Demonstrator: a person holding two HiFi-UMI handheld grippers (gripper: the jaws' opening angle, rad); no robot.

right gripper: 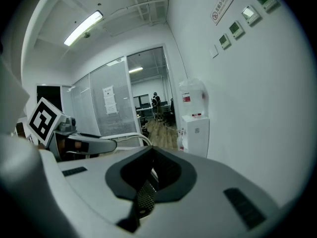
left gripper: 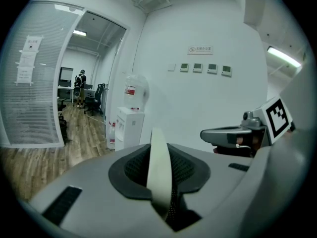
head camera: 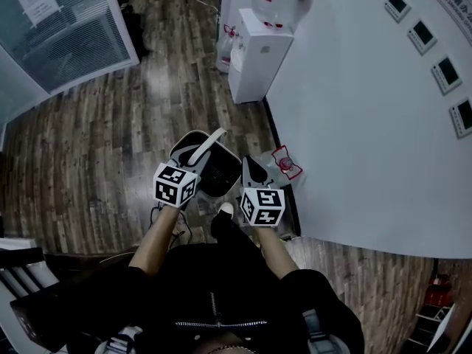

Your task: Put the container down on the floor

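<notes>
In the head view the container (head camera: 215, 177) is a round bin with a white rim and a dark inside, just in front of my feet. Its white handle (head camera: 207, 146) arches up over it. My left gripper (head camera: 193, 161) is shut on that handle; in the left gripper view the white band (left gripper: 158, 162) runs between the closed jaws of the left gripper (left gripper: 160, 180). Whether the bin touches the floor I cannot tell. My right gripper (head camera: 254, 168) hangs just right of the bin, shut with nothing in it. In the right gripper view the right gripper (right gripper: 147, 185) shows only its own dark pads, with the handle (right gripper: 130, 137) off to its left.
A white wall (head camera: 369, 124) runs along the right. A water dispenser (head camera: 258, 54) stands against it further ahead. A small red-and-white item (head camera: 286, 162) lies at the wall's foot. A glass partition (head camera: 59, 28) is at the far left, with wooden floor (head camera: 110, 139) in between.
</notes>
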